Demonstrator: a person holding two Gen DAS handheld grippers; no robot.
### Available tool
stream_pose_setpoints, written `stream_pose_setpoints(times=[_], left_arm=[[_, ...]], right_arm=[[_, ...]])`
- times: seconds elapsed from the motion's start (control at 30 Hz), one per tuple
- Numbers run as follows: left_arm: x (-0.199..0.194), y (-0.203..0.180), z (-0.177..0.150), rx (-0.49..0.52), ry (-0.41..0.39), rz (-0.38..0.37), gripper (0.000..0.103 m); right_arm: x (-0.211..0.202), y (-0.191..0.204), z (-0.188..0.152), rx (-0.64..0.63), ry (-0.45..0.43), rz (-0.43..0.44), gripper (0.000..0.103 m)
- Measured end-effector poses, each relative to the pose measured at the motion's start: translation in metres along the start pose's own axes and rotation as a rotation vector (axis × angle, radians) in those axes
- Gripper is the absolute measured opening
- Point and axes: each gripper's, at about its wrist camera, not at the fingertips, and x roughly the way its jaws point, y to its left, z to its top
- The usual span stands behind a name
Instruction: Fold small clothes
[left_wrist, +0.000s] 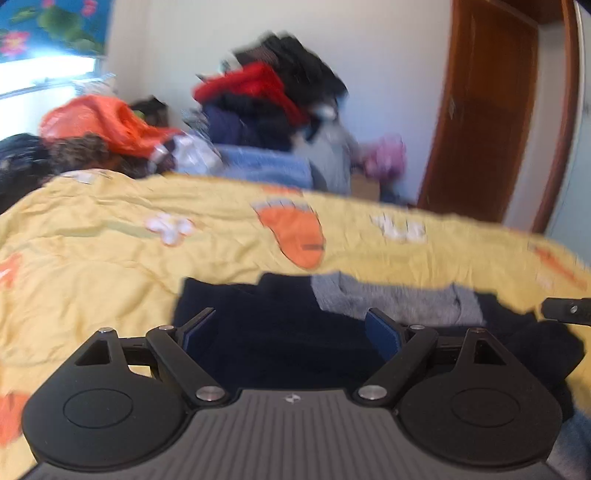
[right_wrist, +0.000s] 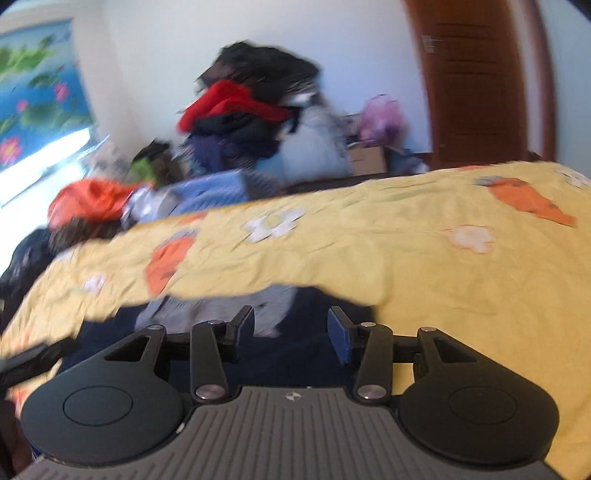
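A dark navy garment (left_wrist: 280, 332) with a grey part (left_wrist: 391, 299) lies on the yellow bedspread (left_wrist: 110, 258) near the front edge. My left gripper (left_wrist: 291, 332) is open just above the navy cloth, holding nothing. In the right wrist view the same navy garment (right_wrist: 303, 354) with its grey part (right_wrist: 207, 306) lies under my right gripper (right_wrist: 291, 328), which is open and empty. The tip of the right gripper shows at the right edge of the left wrist view (left_wrist: 565, 310). Both views are blurred.
A tall pile of clothes (left_wrist: 273, 103) stands beyond the bed by the white wall. An orange bag (left_wrist: 99, 122) and dark items lie at the left. A brown wooden door (left_wrist: 491, 110) is at the right. The bedspread (right_wrist: 443, 266) has orange carrot and white flower prints.
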Motion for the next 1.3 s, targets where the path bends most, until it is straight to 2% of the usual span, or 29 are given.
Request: stream_pose_setpoints(times=[0.03, 0.1, 0.13, 0.17, 0.27, 0.37, 0.43, 0.5, 0.57, 0.67, 0.73, 0.77, 0.83, 0.9, 0.97, 1.03, 1.1, 1.13, 1.23, 1.3], left_arm=[[0.015, -0.007, 0.000, 0.051, 0.042, 0.004, 0.087], [0.038, -0.016, -0.005, 0.151, 0.115, 0.052, 0.087], [0.046, -0.014, -0.010, 0.173, 0.141, 0.047, 0.088], [0.046, -0.007, -0.014, 0.158, 0.117, 0.020, 0.090], [0.048, 0.009, -0.018, 0.113, 0.116, -0.034, 0.092], [0.053, 0.006, -0.014, 0.126, 0.120, -0.014, 0.095], [0.053, 0.005, -0.011, 0.132, 0.127, 0.004, 0.097], [0.040, 0.003, -0.010, 0.147, 0.118, 0.059, 0.097], [0.015, 0.002, -0.014, 0.140, 0.093, 0.046, 0.096], [-0.012, -0.008, -0.031, 0.170, 0.085, -0.001, 0.096], [-0.015, -0.013, -0.046, 0.189, 0.100, 0.009, 0.096], [-0.018, -0.012, -0.052, 0.180, 0.081, 0.017, 0.096], [-0.026, -0.006, -0.052, 0.132, 0.093, 0.025, 0.096], [-0.040, 0.000, -0.053, 0.100, 0.106, 0.033, 0.096], [-0.054, 0.002, -0.062, 0.114, 0.108, 0.020, 0.096], [-0.058, 0.000, -0.079, 0.171, 0.140, 0.001, 0.096], [-0.062, 0.007, -0.088, 0.167, 0.128, -0.018, 0.097], [-0.062, 0.010, -0.086, 0.155, 0.145, -0.016, 0.098], [-0.070, 0.010, -0.085, 0.171, 0.160, 0.020, 0.098], [-0.078, 0.008, -0.090, 0.188, 0.162, 0.014, 0.098]], right_arm=[[0.014, 0.007, -0.005, -0.032, 0.040, 0.006, 0.051], [0.042, 0.013, -0.018, -0.071, 0.107, -0.049, 0.051], [0.047, 0.011, -0.025, -0.094, 0.095, -0.069, 0.050], [0.046, 0.010, -0.031, -0.133, 0.051, -0.068, 0.050], [0.042, -0.002, -0.039, -0.189, 0.019, -0.068, 0.047], [0.041, -0.009, -0.041, -0.195, 0.004, -0.056, 0.047], [0.043, -0.002, -0.041, -0.229, 0.007, -0.084, 0.047], [0.036, 0.010, -0.043, -0.254, 0.003, -0.125, 0.048], [0.010, 0.018, -0.047, -0.197, -0.018, -0.129, 0.060], [-0.019, 0.028, -0.062, -0.142, -0.032, -0.049, 0.077], [-0.015, 0.035, -0.077, -0.157, 0.019, -0.067, 0.078], [-0.009, 0.036, -0.084, -0.165, 0.046, -0.091, 0.078], [-0.012, 0.039, -0.092, -0.179, 0.031, -0.126, 0.078], [-0.024, 0.044, -0.092, -0.167, 0.051, -0.152, 0.080], [-0.039, 0.049, -0.097, -0.160, 0.053, -0.149, 0.095], [-0.050, 0.049, -0.110, -0.155, 0.065, -0.119, 0.102], [-0.048, 0.043, -0.125, -0.179, 0.103, -0.124, 0.102], [-0.054, 0.043, -0.126, -0.181, 0.081, -0.135, 0.100], [-0.065, 0.044, -0.122, -0.130, 0.100, -0.164, 0.097], [-0.072, 0.049, -0.124, -0.140, 0.095, -0.152, 0.097]])
